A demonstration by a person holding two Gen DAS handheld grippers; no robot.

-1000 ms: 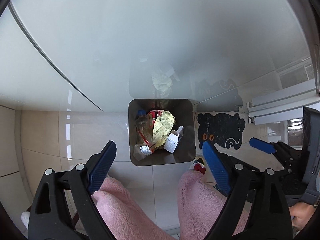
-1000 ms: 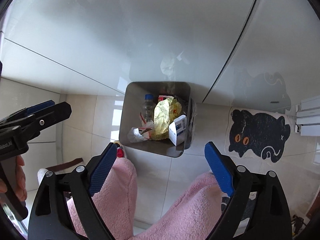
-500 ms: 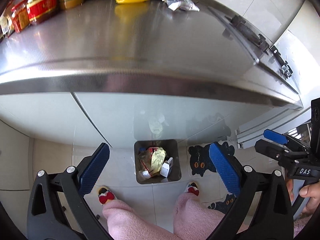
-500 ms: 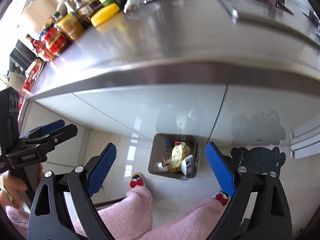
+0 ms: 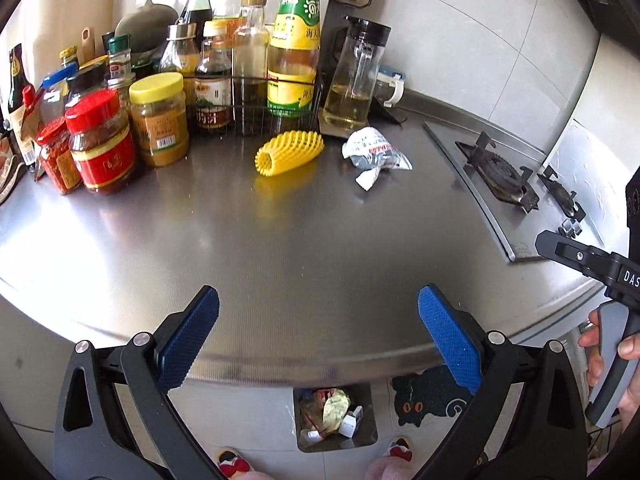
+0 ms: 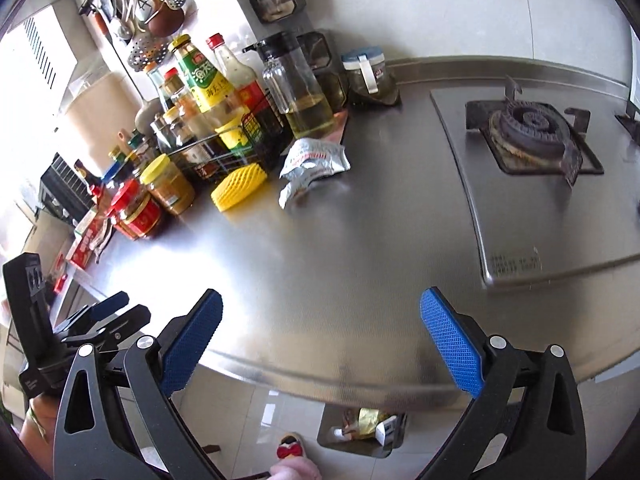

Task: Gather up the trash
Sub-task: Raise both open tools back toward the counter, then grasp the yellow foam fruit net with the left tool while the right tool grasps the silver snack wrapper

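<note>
Left wrist view: we are holding the left gripper (image 5: 318,334) spread wide and empty, while the right gripper (image 6: 320,338) is opening with nothing between its jaws. The crumpled wrapper (image 5: 374,154) is lying at one o'clock, its length crosswise, neither hand clearly nearer.

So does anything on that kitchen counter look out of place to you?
Yes. A crumpled silver wrapper and a yellow foam fruit net lie loose on the bare steel counter, in front of the upright bottles and jars. Both look like leftover trash. No spill or damage shows.
</note>
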